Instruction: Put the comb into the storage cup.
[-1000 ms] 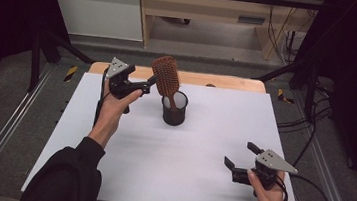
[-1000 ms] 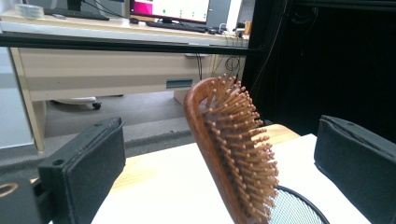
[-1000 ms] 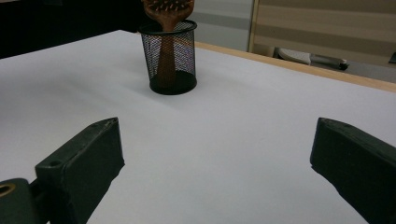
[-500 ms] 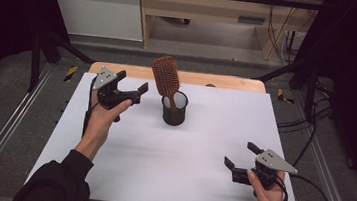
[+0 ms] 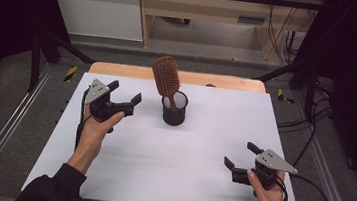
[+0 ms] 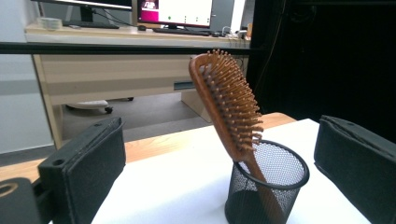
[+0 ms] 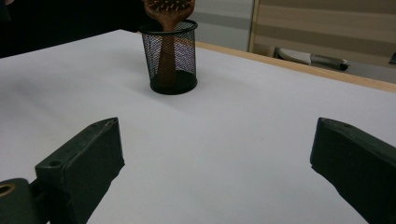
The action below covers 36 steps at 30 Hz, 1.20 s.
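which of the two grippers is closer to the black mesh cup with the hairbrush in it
The left gripper: it is held open just beside the black mesh cup holding the wooden paddle hairbrush, while the right gripper sits open near the table's front edge.

A white table top point(image 5: 183, 181) covers most of the work area, with a strip of bare wood point(image 5: 119, 70) along its far edge. Metal rails point(image 5: 4, 132) run along the grey floor point(image 5: 33, 125) on either side. Yellow-and-black tape marks point(image 5: 70, 73) sit near the far corners. Beyond the table stands a light wooden desk point(image 5: 207, 3) with cables point(image 5: 280, 20) hanging at its right end and a lit monitor point(image 6: 180, 11) on top. A white cabinet point(image 5: 96, 1) stands to its left. Black curtains point(image 6: 327, 60) hang at the sides.
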Available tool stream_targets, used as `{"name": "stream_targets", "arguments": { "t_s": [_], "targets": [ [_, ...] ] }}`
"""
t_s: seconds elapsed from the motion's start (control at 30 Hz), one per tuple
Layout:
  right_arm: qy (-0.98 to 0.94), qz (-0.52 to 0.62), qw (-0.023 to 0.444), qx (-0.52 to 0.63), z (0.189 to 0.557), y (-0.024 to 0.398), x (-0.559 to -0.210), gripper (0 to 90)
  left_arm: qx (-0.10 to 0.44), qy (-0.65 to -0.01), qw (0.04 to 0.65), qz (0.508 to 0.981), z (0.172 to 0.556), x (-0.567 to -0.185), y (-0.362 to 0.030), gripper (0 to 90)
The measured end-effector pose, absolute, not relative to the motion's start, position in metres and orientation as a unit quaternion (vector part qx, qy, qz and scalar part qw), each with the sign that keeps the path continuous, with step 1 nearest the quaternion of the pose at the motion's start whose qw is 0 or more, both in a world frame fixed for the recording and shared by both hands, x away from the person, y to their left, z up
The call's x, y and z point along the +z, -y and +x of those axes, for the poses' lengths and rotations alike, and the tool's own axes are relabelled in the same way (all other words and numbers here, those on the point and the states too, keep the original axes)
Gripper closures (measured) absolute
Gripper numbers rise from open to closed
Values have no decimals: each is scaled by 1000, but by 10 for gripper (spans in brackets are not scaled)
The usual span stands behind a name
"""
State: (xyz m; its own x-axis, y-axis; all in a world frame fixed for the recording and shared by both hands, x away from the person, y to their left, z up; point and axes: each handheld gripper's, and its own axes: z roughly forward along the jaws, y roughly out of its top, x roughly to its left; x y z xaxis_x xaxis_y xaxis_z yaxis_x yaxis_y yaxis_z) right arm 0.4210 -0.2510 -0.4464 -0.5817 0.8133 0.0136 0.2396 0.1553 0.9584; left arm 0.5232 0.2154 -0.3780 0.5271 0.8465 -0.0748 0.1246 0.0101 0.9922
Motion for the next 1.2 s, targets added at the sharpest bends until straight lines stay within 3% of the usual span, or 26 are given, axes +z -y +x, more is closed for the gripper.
{"name": "stream_targets", "arguments": {
  "t_s": [1.2],
  "targets": [
    [-711,371,269,534,421,252,-446,29,313,-401,589,628,458,-410,-259,20]
  ]
}}
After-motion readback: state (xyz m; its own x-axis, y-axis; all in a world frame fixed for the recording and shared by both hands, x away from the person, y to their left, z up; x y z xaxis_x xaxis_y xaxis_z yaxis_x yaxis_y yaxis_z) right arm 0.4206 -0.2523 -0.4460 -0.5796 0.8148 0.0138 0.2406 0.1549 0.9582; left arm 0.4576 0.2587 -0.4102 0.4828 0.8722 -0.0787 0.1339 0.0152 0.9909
